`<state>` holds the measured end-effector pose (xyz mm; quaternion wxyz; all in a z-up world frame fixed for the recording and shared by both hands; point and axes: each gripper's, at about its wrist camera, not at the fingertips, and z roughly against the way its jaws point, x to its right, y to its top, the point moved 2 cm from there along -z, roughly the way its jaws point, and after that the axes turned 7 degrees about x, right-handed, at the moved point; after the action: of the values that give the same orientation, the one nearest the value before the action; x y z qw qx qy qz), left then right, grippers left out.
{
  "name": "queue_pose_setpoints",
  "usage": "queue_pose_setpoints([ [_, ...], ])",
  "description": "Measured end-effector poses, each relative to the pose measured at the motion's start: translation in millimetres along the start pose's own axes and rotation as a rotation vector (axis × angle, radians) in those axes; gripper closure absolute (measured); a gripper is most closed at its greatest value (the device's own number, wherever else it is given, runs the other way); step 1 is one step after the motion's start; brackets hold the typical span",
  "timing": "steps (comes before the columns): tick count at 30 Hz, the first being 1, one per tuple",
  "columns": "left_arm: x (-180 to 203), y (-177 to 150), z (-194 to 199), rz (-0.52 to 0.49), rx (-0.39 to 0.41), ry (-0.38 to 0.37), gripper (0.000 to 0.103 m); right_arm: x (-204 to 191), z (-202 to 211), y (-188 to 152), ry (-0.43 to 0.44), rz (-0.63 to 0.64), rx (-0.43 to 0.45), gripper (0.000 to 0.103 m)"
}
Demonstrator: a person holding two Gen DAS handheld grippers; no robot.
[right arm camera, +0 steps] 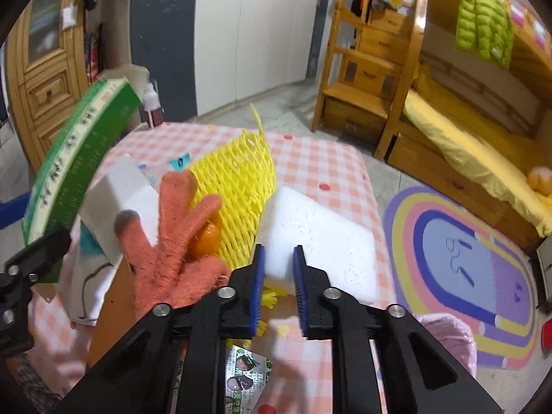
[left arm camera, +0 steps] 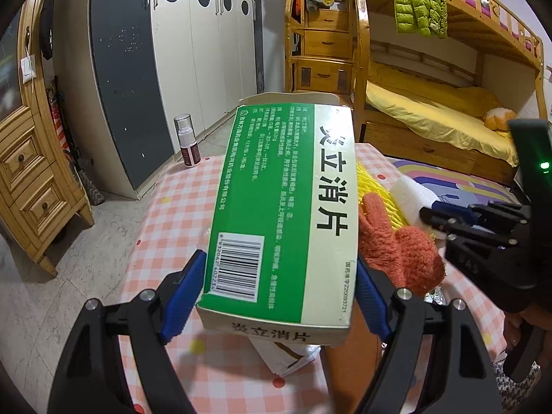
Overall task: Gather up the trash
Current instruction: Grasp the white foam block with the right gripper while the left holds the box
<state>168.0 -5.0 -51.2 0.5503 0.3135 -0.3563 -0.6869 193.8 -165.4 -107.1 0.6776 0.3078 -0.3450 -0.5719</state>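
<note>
My left gripper (left arm camera: 279, 276) is shut on a green and white medicine box (left arm camera: 286, 203) and holds it above the checked table (left arm camera: 179, 207); the box also shows at the left of the right wrist view (right arm camera: 76, 162). My right gripper (right arm camera: 278, 269) is shut on the near corner of a white foam block (right arm camera: 321, 238) that lies on the table. It shows at the right of the left wrist view (left arm camera: 427, 212). Next to the foam lie a yellow foam net (right arm camera: 234, 186), an orange glove (right arm camera: 176, 241) and a small orange fruit (right arm camera: 207, 238).
A foil wrapper (right arm camera: 245, 376) lies under my right gripper. A pink-lined bin (right arm camera: 448, 338) stands at the table's right. A white bottle (left arm camera: 187, 141) stands at the far left corner. A white bag (left arm camera: 289, 355) and white box (right arm camera: 117, 200) lie near the glove. Wardrobe, bunk bed beyond.
</note>
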Motion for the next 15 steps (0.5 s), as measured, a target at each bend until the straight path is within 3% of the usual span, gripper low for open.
queue_pose_setpoints([
  [6,6,1,7,0.019,0.016,-0.068,0.025,25,51,11,-0.011,-0.076,0.158,0.089],
  [15,72,-2,20,-0.082,0.058,-0.216,0.025,73,109,-3,-0.008,-0.162,0.219,0.089],
])
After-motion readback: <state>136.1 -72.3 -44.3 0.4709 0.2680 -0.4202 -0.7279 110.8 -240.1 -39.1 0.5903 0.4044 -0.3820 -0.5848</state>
